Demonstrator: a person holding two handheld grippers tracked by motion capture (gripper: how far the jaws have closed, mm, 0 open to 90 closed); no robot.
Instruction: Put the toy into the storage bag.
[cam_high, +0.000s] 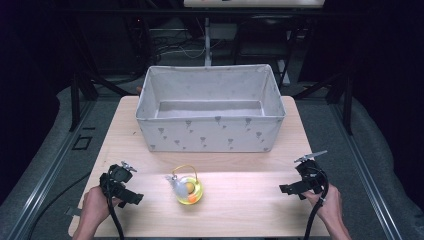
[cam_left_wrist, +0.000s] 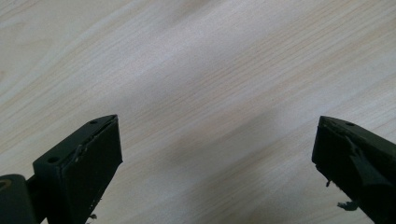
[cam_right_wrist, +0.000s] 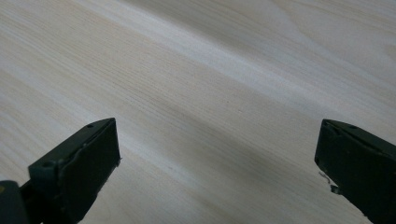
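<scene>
While both hands rested at the near corners of the wooden table, the left gripper and right gripper had jaws spread wide, nothing between them. Small yellow-handled glass pot sat midway between them, just before the grey fabric bin.

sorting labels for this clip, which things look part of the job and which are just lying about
Likely the job: yellow teapot, fabric bin, left gripper, right gripper, both open.
Just about: table they rest on, cables on the floor behind.
</scene>
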